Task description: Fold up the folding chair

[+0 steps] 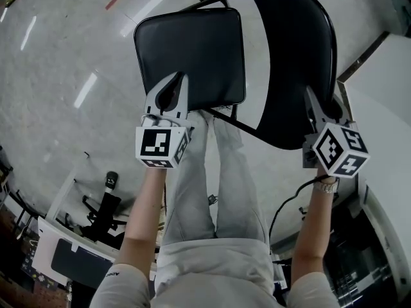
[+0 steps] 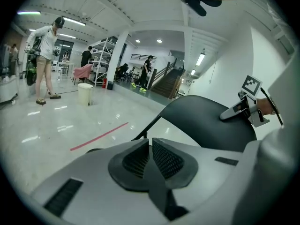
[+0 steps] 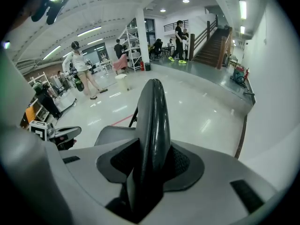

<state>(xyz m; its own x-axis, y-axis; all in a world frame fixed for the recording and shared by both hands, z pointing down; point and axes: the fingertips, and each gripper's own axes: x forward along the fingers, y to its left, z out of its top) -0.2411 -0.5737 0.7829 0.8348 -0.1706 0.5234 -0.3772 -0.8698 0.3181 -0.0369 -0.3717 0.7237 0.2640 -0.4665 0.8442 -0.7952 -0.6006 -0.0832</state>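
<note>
A black folding chair stands open in front of me, its padded seat (image 1: 192, 50) to the left and its curved backrest (image 1: 298, 63) to the right. My right gripper (image 1: 314, 104) sits on the backrest's top edge. In the right gripper view the backrest (image 3: 152, 111) runs between the jaws and fills the gap, so that gripper (image 3: 152, 158) is shut on it. Over the near edge of the seat hovers my left gripper (image 1: 172, 95). Its jaws are shut with nothing between them, as the left gripper view (image 2: 151, 142) shows.
My legs in grey trousers (image 1: 218, 172) stand just behind the chair. A black cable (image 1: 289, 204) lies on the floor by my right foot, and equipment (image 1: 96, 217) sits at lower left. A red floor line (image 2: 98, 136), a white bin (image 2: 85, 93) and several people are farther off.
</note>
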